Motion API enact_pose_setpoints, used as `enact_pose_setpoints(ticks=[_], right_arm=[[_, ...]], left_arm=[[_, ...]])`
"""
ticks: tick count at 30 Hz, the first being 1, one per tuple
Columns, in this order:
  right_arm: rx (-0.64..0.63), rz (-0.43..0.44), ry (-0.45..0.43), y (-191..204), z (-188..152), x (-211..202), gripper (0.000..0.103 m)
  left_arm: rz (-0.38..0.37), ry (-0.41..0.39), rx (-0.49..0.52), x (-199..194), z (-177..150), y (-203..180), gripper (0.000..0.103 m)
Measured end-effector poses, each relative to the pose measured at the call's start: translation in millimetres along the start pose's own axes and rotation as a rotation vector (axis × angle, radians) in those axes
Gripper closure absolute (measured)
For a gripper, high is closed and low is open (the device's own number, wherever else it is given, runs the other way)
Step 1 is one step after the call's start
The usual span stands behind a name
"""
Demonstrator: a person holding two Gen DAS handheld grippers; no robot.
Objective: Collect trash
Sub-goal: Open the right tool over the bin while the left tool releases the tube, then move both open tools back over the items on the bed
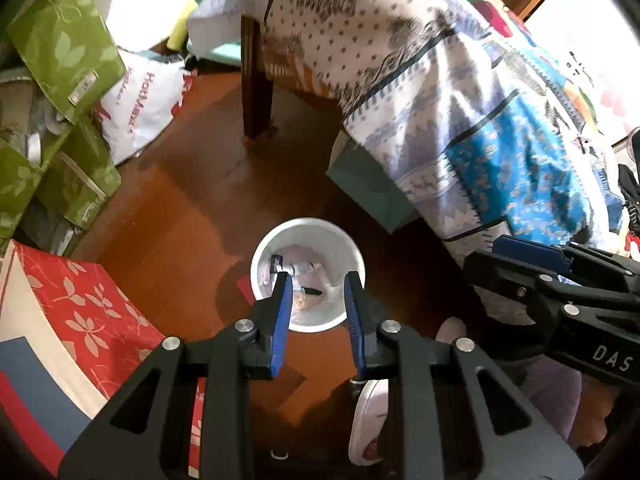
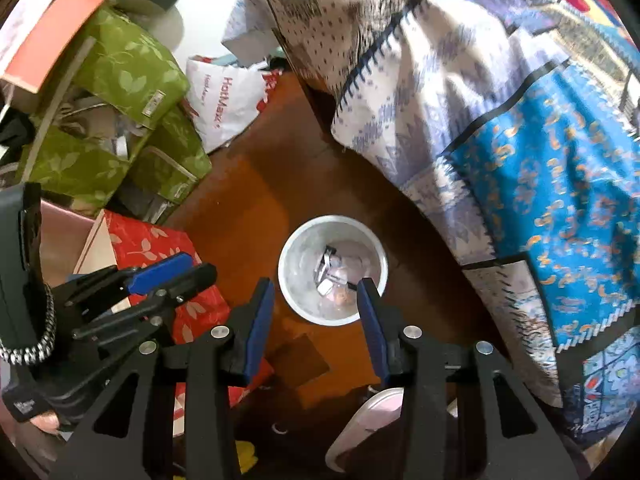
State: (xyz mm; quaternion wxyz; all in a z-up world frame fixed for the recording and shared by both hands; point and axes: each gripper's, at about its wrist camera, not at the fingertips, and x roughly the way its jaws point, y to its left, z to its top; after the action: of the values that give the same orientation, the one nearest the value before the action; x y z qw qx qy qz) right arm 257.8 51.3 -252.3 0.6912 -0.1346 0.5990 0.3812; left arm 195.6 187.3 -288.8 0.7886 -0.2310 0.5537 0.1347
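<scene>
A white round bin (image 1: 309, 223) stands on the brown wooden floor, straight below both grippers. Crumpled wrappers and bits of paper (image 1: 304, 270) lie at its bottom. My left gripper (image 1: 319, 285) hangs over the bin's mouth, open by a narrow gap, with nothing between its blue pads. In the right wrist view the same bin (image 2: 333, 221) holds that trash (image 2: 334, 274). My right gripper (image 2: 316, 288) stands open wider above the bin's near rim and holds nothing. Each gripper shows at the edge of the other's view.
A patchwork blanket (image 1: 460, 112) drapes off a dark-legged table (image 1: 256, 92) on the right, over a dark green box (image 1: 368, 188). Green leaf-print boxes (image 1: 64, 44), a red leaf-print box (image 1: 92, 300) and a white shop bag (image 1: 144, 104) crowd the left. A slipper (image 1: 370, 420) lies near.
</scene>
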Motion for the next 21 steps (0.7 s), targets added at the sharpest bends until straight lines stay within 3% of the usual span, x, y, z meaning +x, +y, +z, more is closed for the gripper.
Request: enact_pose_setpoints(ticks=[10, 21], right_arm=[[-0.038, -0.043, -0.212, -3, -20, -85, 0.064], [-0.008, -0.079, -0.51, -32, -58, -205, 0.064]], left_arm=[[0.004, -0.163, 0.07, -77, -5, -38, 0.079], [-0.059, -0.393, 0.208, -174, -19, -121, 0.079]])
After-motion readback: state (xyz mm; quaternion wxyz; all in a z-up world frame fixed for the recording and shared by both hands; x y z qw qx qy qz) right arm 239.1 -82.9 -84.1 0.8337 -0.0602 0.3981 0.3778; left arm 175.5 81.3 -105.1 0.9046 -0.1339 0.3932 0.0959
